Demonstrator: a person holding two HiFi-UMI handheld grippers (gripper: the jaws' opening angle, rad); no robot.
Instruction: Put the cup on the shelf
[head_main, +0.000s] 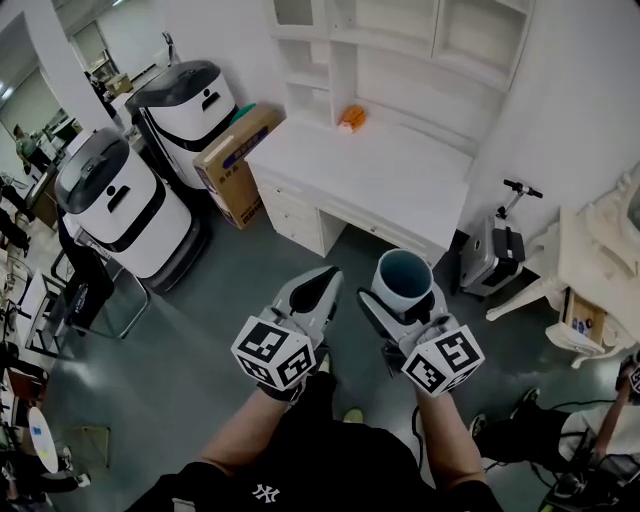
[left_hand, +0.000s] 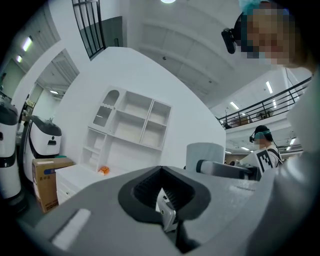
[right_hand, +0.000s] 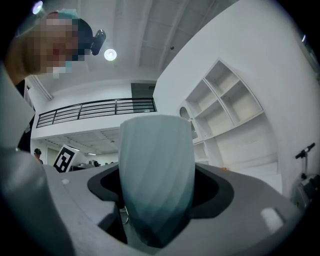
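Note:
A pale blue-grey cup (head_main: 402, 280) stands upright between the jaws of my right gripper (head_main: 403, 300), which is shut on it. In the right gripper view the cup (right_hand: 156, 175) fills the middle and hides the space between the jaws. My left gripper (head_main: 328, 275) is just left of it, with its jaws closed together and nothing in them. Ahead stands a white desk (head_main: 370, 170) with a white shelf unit (head_main: 330, 60) on its back. Both grippers are held over the grey floor, short of the desk's front edge. The shelf's compartments (left_hand: 132, 125) show nothing inside.
A small orange object (head_main: 350, 118) lies on the desk near the shelf. A cardboard box (head_main: 235, 160) leans at the desk's left end, beside two white-and-black machines (head_main: 115, 200). A scooter (head_main: 497, 245) and a white ornate table (head_main: 590, 280) stand at the right.

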